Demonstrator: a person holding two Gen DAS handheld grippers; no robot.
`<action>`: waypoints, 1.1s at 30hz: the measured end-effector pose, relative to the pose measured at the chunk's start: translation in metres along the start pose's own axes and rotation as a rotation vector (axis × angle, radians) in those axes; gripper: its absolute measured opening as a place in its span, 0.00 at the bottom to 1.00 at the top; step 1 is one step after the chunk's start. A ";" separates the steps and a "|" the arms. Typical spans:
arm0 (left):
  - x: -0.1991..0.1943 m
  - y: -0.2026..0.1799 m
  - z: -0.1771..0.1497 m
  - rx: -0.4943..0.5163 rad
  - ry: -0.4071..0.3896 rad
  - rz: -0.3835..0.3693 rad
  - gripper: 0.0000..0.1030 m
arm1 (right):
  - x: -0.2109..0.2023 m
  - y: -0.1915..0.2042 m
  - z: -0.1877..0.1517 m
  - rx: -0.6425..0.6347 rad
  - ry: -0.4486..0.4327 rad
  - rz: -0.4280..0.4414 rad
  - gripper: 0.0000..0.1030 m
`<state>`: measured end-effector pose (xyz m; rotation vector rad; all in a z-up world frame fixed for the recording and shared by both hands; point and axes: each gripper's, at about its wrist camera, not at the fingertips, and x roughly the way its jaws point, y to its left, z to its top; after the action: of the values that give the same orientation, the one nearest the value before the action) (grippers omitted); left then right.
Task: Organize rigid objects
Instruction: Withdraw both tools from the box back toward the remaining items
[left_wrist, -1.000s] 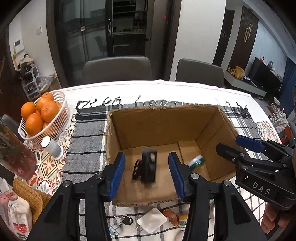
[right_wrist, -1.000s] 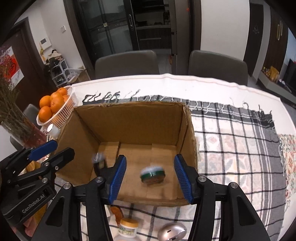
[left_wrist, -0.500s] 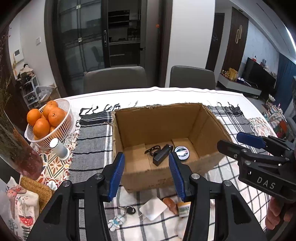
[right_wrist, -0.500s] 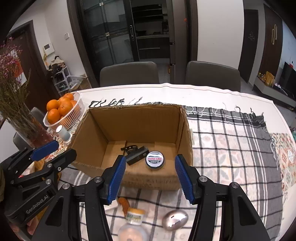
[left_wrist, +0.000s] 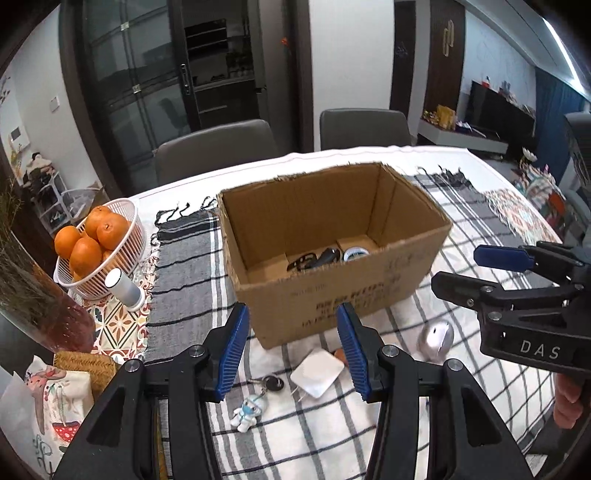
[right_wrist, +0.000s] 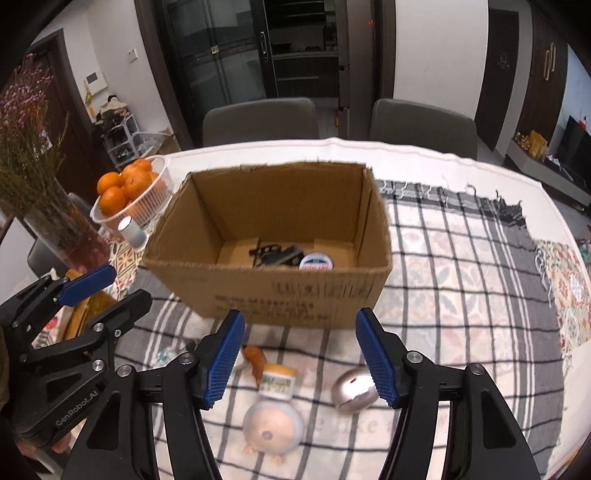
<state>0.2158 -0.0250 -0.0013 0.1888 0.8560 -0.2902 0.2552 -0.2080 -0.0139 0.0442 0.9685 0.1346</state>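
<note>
Cardboard, brown and corrugated, forms the open box (left_wrist: 332, 280) standing mid-table on a checked cloth (right_wrist: 461, 258); on its floor lie a tangled black gadget (right_wrist: 275, 254) and a round tin (right_wrist: 316, 263) just beside it. Only the left view shows a white square charger (left_wrist: 317, 376), a dark key fob (left_wrist: 274, 384) and a little figurine keychain (left_wrist: 248, 408) on the cloth by the near table edge. Only the right view shows a small capped jar (right_wrist: 277, 380) and a rounded pinkish toy (right_wrist: 273, 430) (blurred, so no finer detail). Both views catch the smooth silver mouse (left_wrist: 436, 336) in front of the box's right corner. A white slatted basket (left_wrist: 125, 258) of oranges (left_wrist: 86, 243) sits toward the left edge, a white cylinder (left_wrist: 123, 287) touching it. The left gripper (left_wrist: 291, 350) is spread wide, blue ribbed pads (left_wrist: 231, 350) gripping nothing, over the items in front of the box. The right gripper (right_wrist: 299, 360) is likewise spread and empty, above the jar and mouse.
</note>
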 end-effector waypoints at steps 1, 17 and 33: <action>0.000 0.000 -0.002 0.008 0.002 -0.002 0.48 | 0.001 0.001 -0.003 0.003 0.004 0.003 0.62; 0.007 -0.006 -0.046 0.164 -0.014 -0.039 0.55 | 0.013 0.010 -0.049 0.077 -0.033 0.024 0.62; 0.041 -0.015 -0.078 0.299 0.015 -0.090 0.64 | 0.031 0.016 -0.086 0.104 -0.085 0.017 0.62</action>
<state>0.1811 -0.0242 -0.0836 0.4315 0.8348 -0.5016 0.1999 -0.1897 -0.0862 0.1532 0.8894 0.0974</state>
